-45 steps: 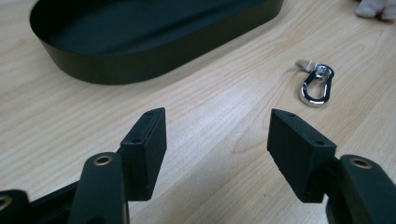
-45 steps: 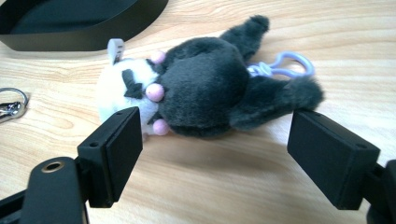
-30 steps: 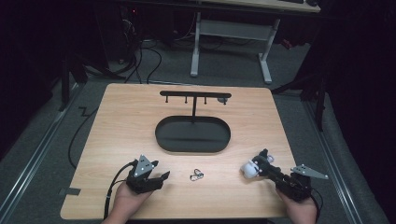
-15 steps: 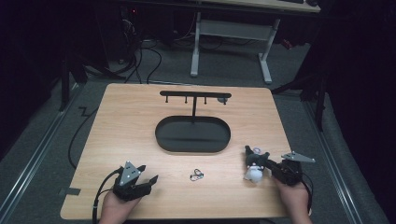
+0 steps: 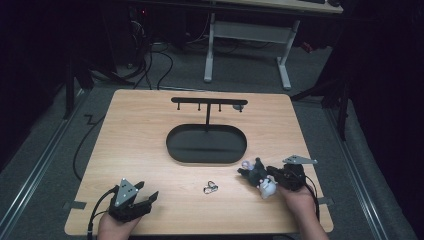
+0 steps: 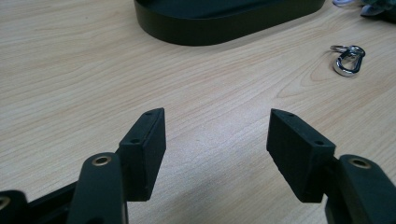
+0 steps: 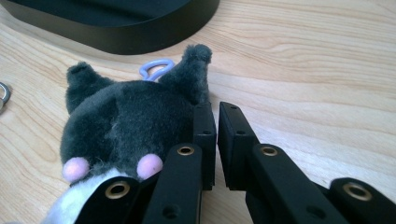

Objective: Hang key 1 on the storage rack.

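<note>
Presently the right tool has just been closing; its jaws are nearly together, with nothing between them. The plush cat keychain lies touching its left side, lengthwise alongside; the left tool gapes empty, well apart.

Dim room, lit table at centre.
A pale wooden table stood on grey carpet, the only well-lit surface; everything around it lay in near darkness. Behind it stood a desk with a white metal frame, and black cables trailed over the floor near its left leg. A metal rail ran along the table's left side.
</note>
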Available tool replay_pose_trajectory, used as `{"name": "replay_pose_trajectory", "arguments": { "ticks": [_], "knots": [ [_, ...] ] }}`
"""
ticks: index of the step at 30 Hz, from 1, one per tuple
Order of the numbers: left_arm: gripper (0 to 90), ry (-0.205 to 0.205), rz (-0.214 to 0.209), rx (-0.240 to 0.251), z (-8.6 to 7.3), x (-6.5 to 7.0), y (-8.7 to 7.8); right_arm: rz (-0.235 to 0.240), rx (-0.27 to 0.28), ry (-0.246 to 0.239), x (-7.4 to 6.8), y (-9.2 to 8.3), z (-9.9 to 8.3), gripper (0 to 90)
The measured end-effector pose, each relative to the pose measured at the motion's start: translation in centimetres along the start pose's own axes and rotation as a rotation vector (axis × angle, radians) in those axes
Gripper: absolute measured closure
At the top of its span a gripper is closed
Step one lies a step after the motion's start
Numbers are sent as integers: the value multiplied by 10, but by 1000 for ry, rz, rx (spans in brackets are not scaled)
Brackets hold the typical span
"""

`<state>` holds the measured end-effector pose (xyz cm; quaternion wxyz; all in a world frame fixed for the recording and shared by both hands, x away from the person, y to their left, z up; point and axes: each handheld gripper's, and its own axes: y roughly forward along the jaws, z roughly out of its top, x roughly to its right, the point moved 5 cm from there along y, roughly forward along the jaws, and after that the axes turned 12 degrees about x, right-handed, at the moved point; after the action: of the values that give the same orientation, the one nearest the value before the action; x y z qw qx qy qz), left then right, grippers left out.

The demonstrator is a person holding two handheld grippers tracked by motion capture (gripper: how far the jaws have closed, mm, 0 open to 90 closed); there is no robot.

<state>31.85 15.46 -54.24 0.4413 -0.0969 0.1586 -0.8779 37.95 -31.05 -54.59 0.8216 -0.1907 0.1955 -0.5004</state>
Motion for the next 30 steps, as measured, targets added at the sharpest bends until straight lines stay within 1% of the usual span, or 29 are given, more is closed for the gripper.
{"name": "replay_pose_trajectory", "arguments": {
  "ticks": [3, 4, 7, 8, 9, 12, 13, 14, 16, 18, 19, 21, 22, 24, 25, 26, 27, 28, 29, 30],
  "knots": [
    [383, 0, -2, 4, 1, 1, 0, -2, 7, -10, -1, 0, 1, 859],
    [383, 3, -6, 5, 1, 1, 1, -15, 10, -4, 0, -2, 1, 857],
    [382, 7, -6, 10, 2, 2, 1, -29, 20, -1, 2, -4, 2, 845],
    [382, 15, 1, 14, 3, 2, 2, -36, 24, -3, 3, -5, 2, 832],
    [377, 21, 2, 21, 5, 2, 3, -61, 30, 4, 5, -9, 1, 801],
    [374, 29, -1, 31, 8, 2, 6, -84, 38, 8, 8, -13, -2, 748],
    [374, 29, -1, 31, 8, 2, 6, -84, 38, 8, 8, -13, -2, 748],
    [374, 37, -5, 38, 10, 3, 9, -109, 48, 12, 11, -17, -4, 713],
    [374, 55, -3, 43, 14, 4, 12, -115, 59, 19, 12, -20, -6, 683],
    [371, 62, 0, 42, 16, 4, 14, -120, 67, 19, 14, -23, -8, 666],
    [349, 70, 3, 50, 22, 5, 18, -138, 67, 33, 15, -28, -11, 650],
    [336, 69, 5, 53, 24, 6, 20, -133, 68, 31, 16, -30, -13, 650],
    [333, 60, -4, 56, 32, 9, 23, -135, 73, 38, 16, -35, -16, 644],
    [337, 55, -27, 59, 38, 10, 26, -132, 72, 44, 15, -38, -18, 620],
    [336, 58, -34, 57, 40, 10, 29, -134, 72, 28, 16, -39, -19, 611],
    [331, 58, -34, 57, 40, 10, 29, -134, 72, 28, 16, -39, -19, 611],
    [316, 61, -50, 41, 38, 10, 35, -144, 60, 29, 14, -40, -20, 590],
    [302, 72, -53, 19, 34, 9, 39, -148, 56, 22, 14, -40, -19, 583],
    [287, 71, -57, 9, 31, 8, 42, -151, 48, 20, 13, -40, -19, 571],
    [284, 59, -63, 7, 29, 8, 44, -156, 43, 18, 12, -40, -19, 570]
  ]
}}
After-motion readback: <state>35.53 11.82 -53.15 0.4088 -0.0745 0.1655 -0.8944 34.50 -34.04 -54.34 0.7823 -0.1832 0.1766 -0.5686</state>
